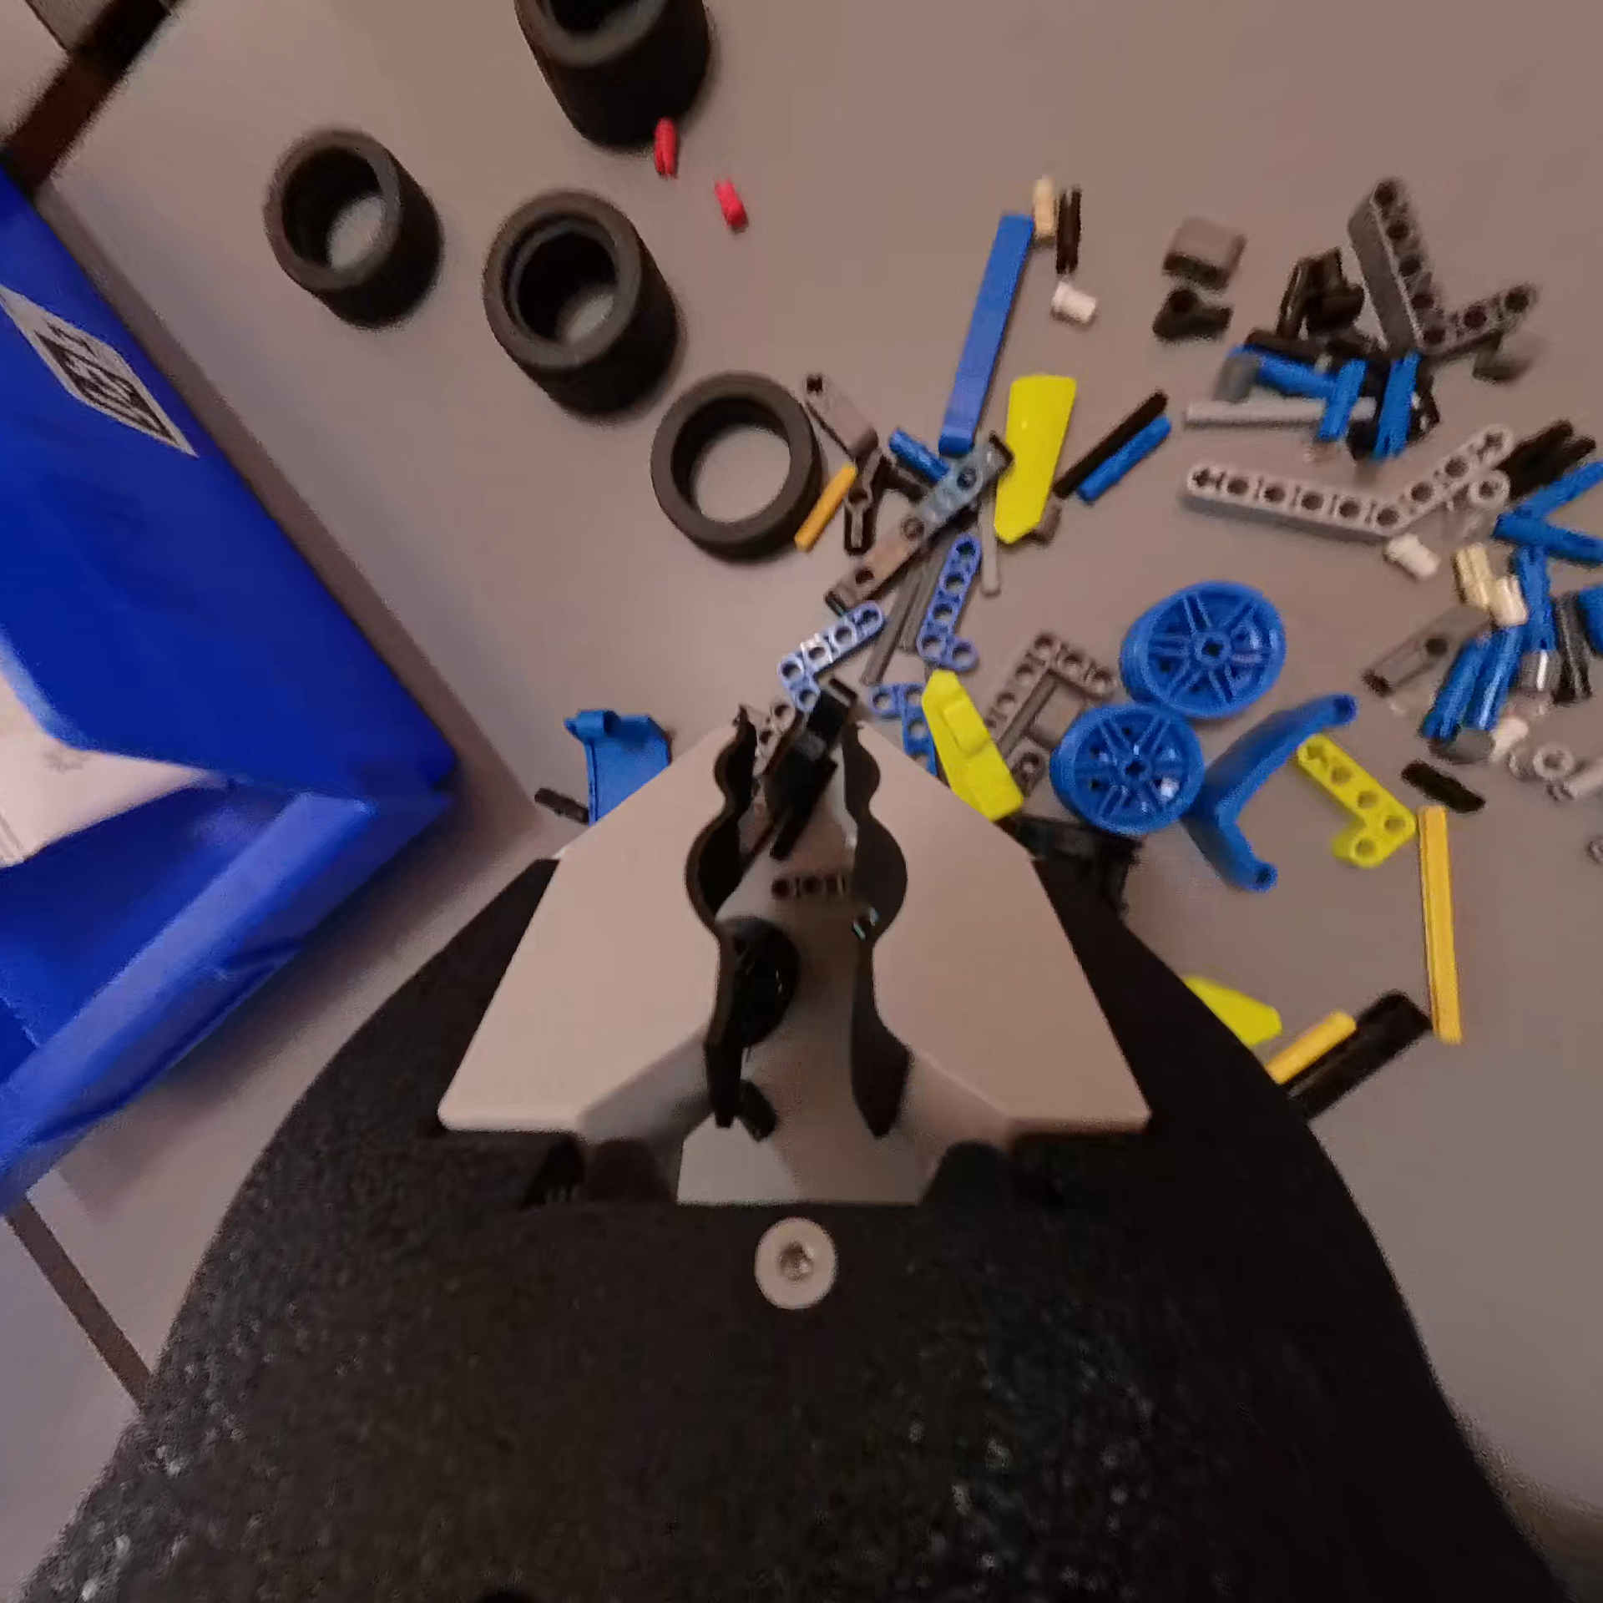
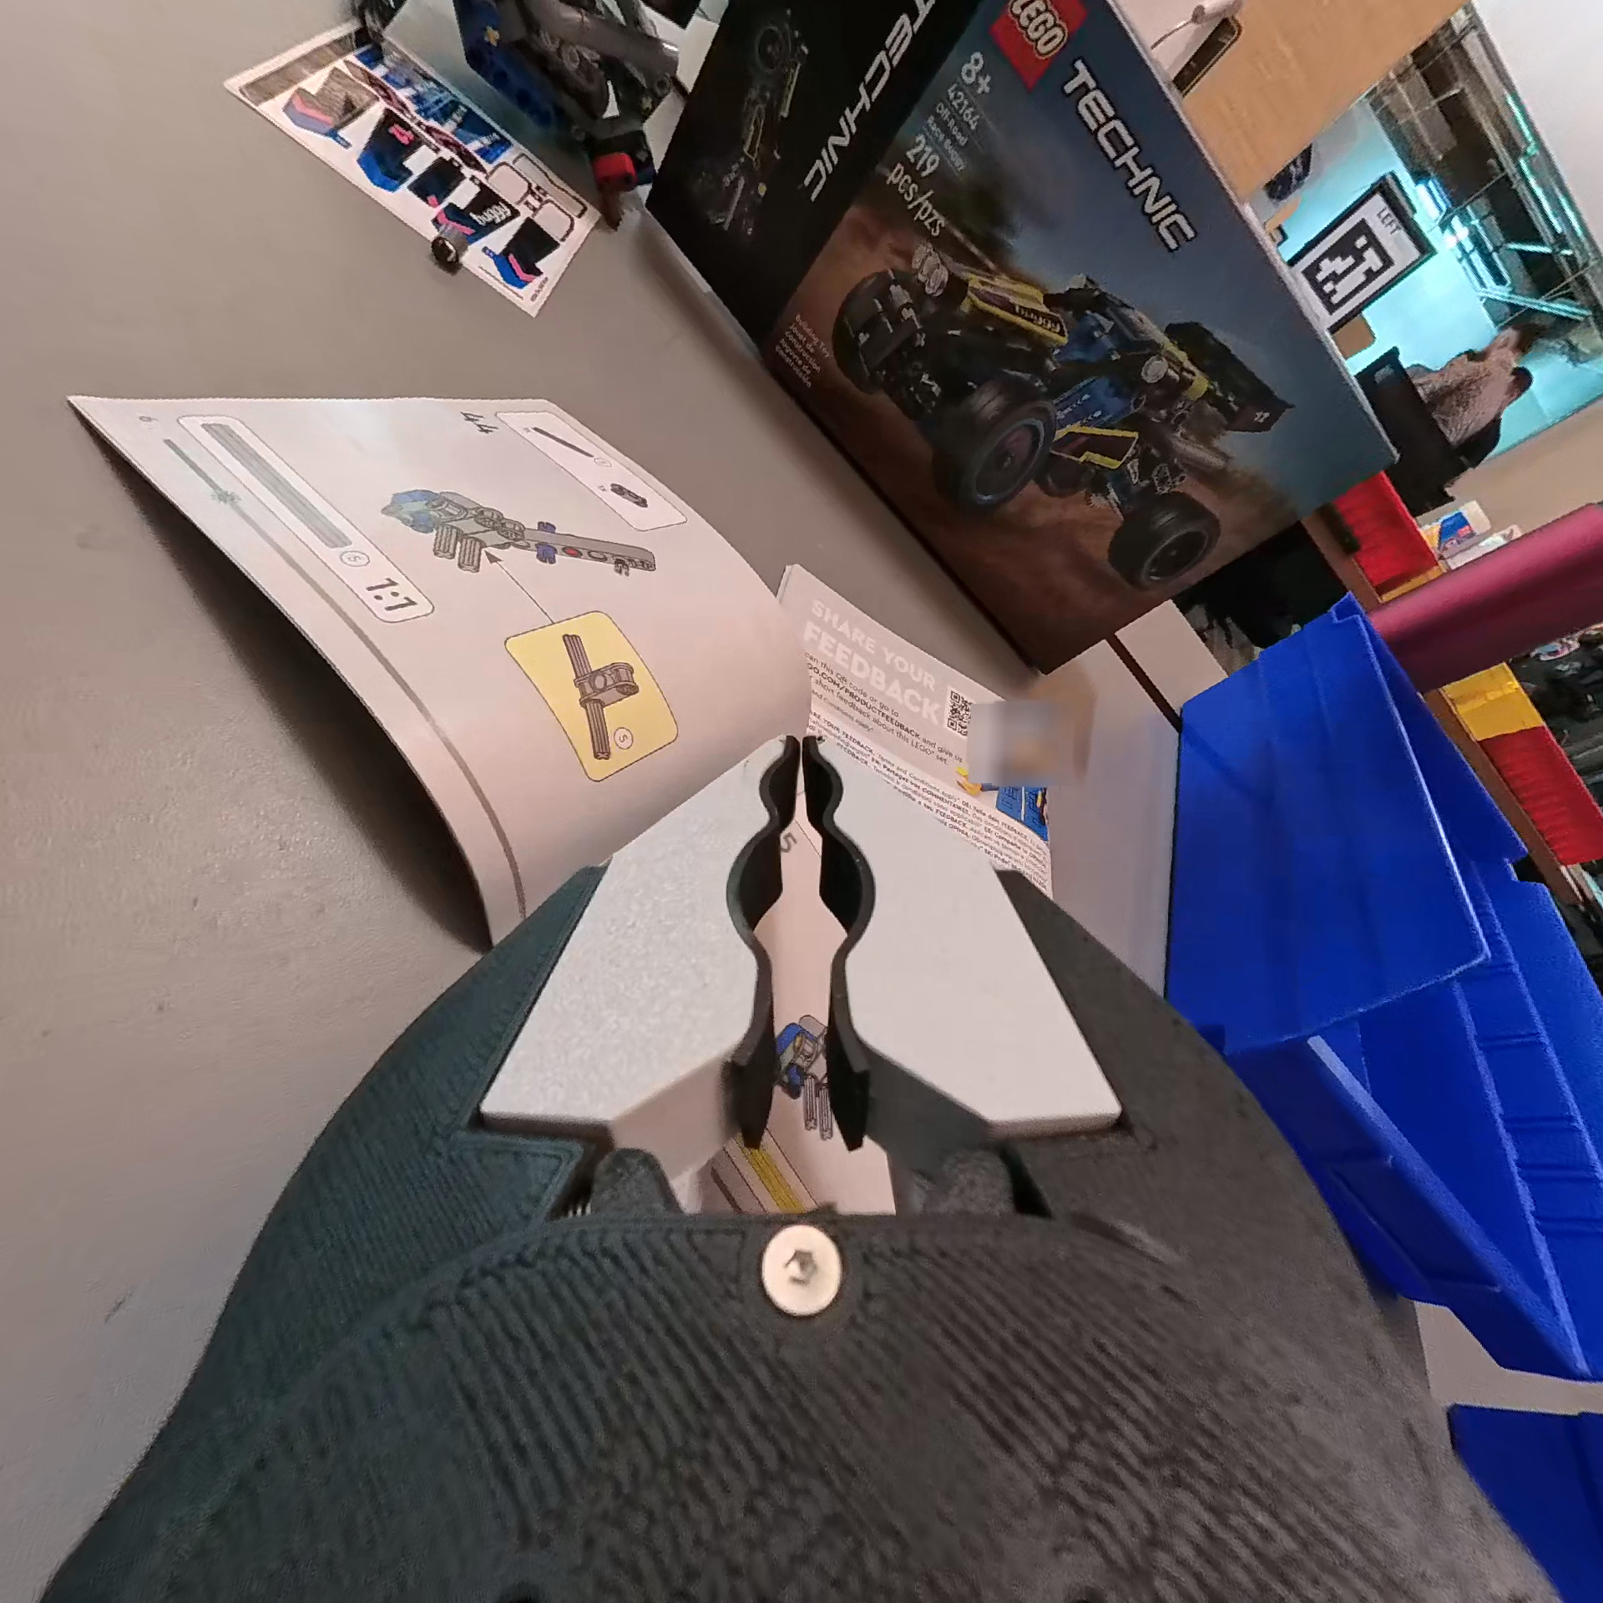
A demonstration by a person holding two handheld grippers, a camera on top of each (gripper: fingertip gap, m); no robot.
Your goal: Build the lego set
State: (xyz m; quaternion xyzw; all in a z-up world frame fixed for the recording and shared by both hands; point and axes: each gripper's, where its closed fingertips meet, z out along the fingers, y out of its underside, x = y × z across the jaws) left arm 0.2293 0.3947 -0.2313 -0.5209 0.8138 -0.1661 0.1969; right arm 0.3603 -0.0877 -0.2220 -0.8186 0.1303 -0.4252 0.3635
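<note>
In the left wrist view, my left gripper [image 1: 794, 737] pinches a small black piece [image 1: 802, 772] between its tips, above the gray table [image 1: 520, 390]. The picture is a little blurred, so I cannot say exactly which part it is; it looks like a short connector or beam. Beyond the tips lie the loose lego parts: four black tires [image 1: 733, 464] in a row, two blue wheel hubs [image 1: 1201, 646] near each other, yellow panels [image 1: 1032, 451], a long blue beam [image 1: 989, 334] and a gray beam with holes [image 1: 1301, 499]. A blue bin [image 1: 173, 607] stands at the left.

I judge these parts light, stiff and smooth, so they can slip or turn in the tips. I would take a beam across its flat sides near the middle, and a tire across its rubber wall, which gives a little.

In the right wrist view, my right gripper [image 2: 802, 746] has its tips pressed almost together, and I see nothing between them. It hovers over the open instruction booklet [image 2: 390, 607]. Behind are the set box [image 2: 1041, 304], a sticker sheet [image 2: 416, 165] and a partly built model [image 2: 564, 69], well apart from the loose parts. The booklet paper is thin and soft; I would not grip it hard.
</note>
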